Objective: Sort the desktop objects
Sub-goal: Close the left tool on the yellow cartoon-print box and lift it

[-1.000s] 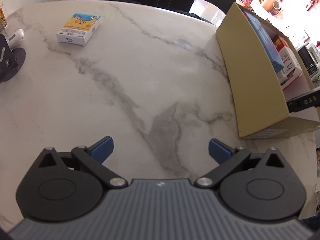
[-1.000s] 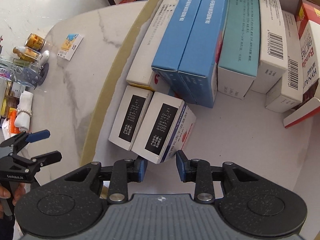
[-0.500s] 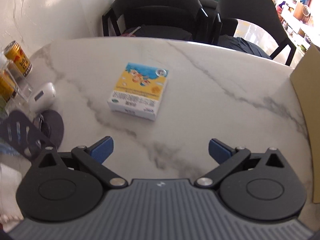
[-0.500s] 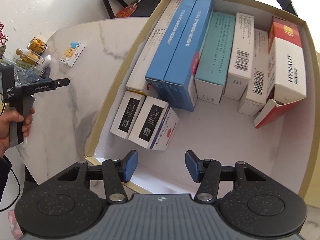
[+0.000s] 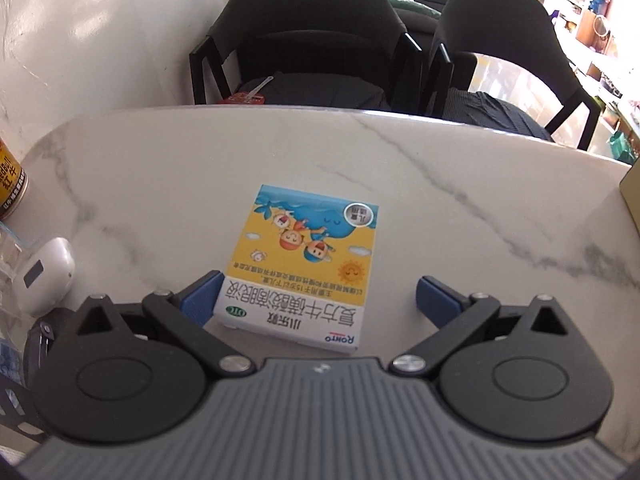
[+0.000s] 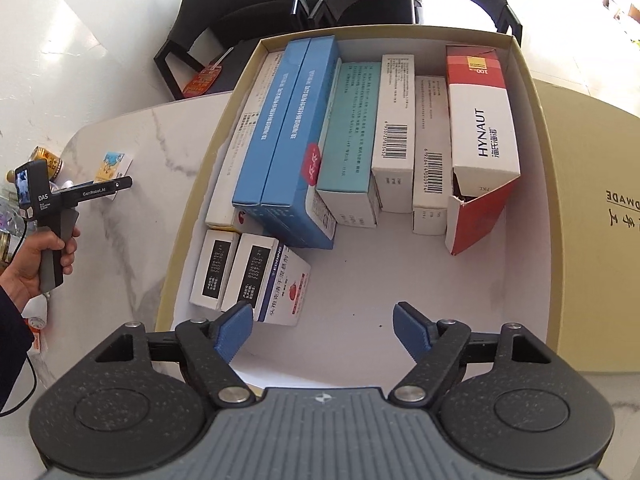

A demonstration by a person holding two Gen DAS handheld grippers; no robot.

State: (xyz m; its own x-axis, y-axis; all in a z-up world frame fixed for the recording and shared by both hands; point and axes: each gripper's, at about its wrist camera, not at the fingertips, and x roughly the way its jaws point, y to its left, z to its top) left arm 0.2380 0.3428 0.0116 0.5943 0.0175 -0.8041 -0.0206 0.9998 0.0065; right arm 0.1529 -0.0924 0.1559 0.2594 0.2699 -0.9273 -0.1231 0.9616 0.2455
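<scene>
Left tool (image 5: 318,294) spread wide around eye-drop box (image 5: 301,263) on desk (image 5: 160,184) (left pad touching); right tool (image 6: 323,328) released over storage box (image 6: 400,280).

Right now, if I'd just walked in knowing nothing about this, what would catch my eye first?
Probably the bright cartoon box, yellow and blue, lying flat on the marble table between the open blue fingers of the left gripper. Next, the big cardboard box to the right, packed with medicine cartons standing in a row, a red and white HYNAUT carton leaning open at its right end.
</scene>
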